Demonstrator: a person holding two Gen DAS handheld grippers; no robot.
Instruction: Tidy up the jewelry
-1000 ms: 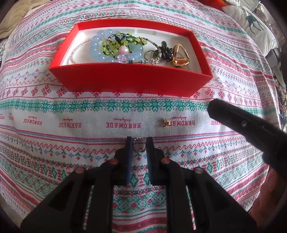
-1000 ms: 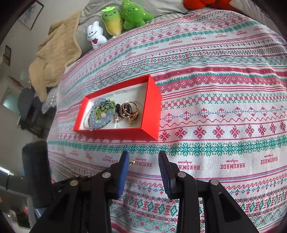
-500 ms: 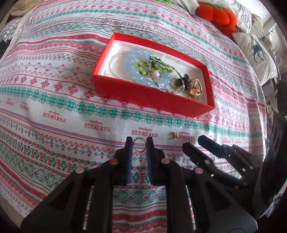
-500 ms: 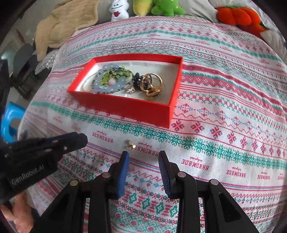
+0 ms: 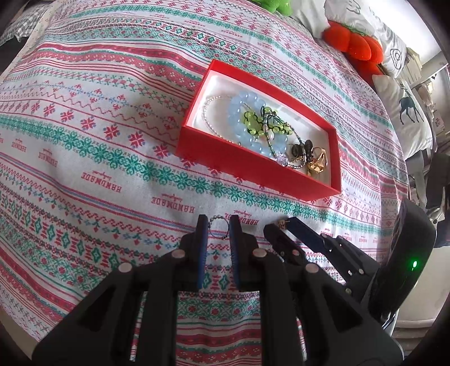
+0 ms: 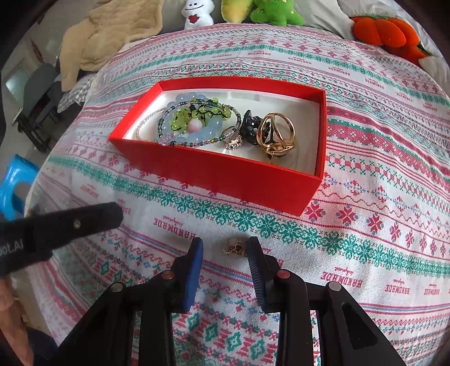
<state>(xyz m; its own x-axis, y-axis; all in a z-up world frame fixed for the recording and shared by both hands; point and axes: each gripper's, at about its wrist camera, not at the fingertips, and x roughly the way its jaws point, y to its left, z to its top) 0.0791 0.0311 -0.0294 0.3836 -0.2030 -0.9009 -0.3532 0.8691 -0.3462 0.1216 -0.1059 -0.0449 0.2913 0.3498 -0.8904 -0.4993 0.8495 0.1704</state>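
A red box (image 5: 247,166) (image 6: 213,171) on the patterned bedspread holds bead bracelets (image 6: 194,124), rings and gold rings (image 6: 277,132). My left gripper (image 5: 218,222) is shut on a small silver beaded ring (image 5: 219,221), held in front of the box. My right gripper (image 6: 225,249) is open, low over the cloth, with a small gold earring (image 6: 234,246) lying between its fingertips, close to the right finger. In the left wrist view the right gripper (image 5: 281,223) sits just right of mine with the earring (image 5: 281,223) at its tips.
Plush toys (image 6: 275,12) and a beige blanket (image 6: 112,36) lie at the far end of the bed. An orange plush (image 5: 354,42) and pillows (image 5: 405,109) are at the right. A blue stool (image 6: 14,183) stands off the bed's left.
The right gripper has moved forward and down so the gold earring now lies between its open fingers. The left gripper has kept hold of the beaded ring and has swung left of the box.
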